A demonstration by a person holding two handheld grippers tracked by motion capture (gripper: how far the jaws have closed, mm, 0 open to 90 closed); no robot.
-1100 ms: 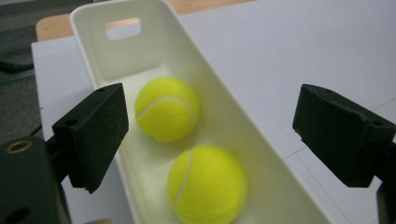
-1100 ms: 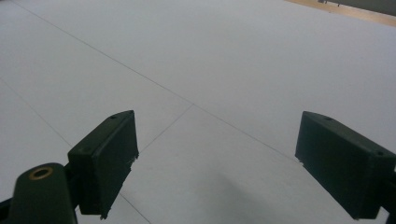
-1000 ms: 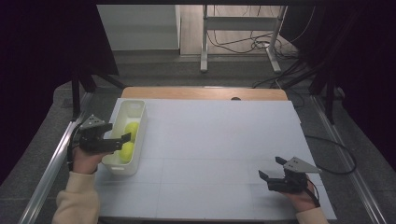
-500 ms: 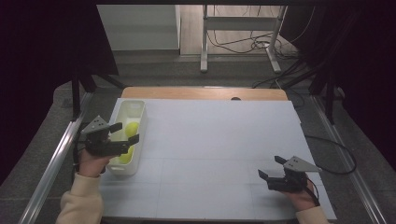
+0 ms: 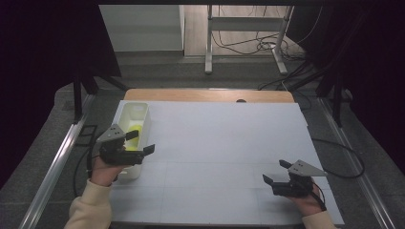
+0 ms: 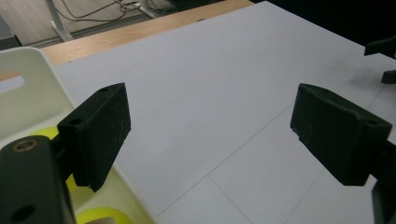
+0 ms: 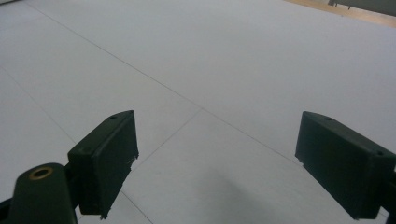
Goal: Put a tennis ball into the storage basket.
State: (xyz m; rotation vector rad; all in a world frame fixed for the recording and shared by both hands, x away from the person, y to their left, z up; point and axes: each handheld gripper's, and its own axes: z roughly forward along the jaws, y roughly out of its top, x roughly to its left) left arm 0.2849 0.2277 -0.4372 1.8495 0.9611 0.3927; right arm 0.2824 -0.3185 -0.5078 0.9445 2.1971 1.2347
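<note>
A white plastic bin [image 5: 138,112] stands at the table's left edge with yellow-green balls [image 5: 134,131] inside; its rim [image 6: 28,88] and a ball [image 6: 100,215] also appear in the left gripper view. My left gripper [image 5: 140,142] hovers over the bin's near end, open, nothing between its jaws [image 6: 210,130]. My right gripper [image 5: 275,171] rests low near the table's front right corner, open and empty [image 7: 215,158]. Each is held by a hand in a cream sleeve.
A white sheet [image 5: 219,143] with faint grid lines covers the table, with a wooden strip [image 5: 210,95] along the far edge. Metal rails run along both sides. A desk frame and cables [image 5: 248,43] lie on the floor beyond.
My left gripper has lifted out of the bin and swung toward its near end and the table's middle, jaws open. The right gripper has barely moved.
</note>
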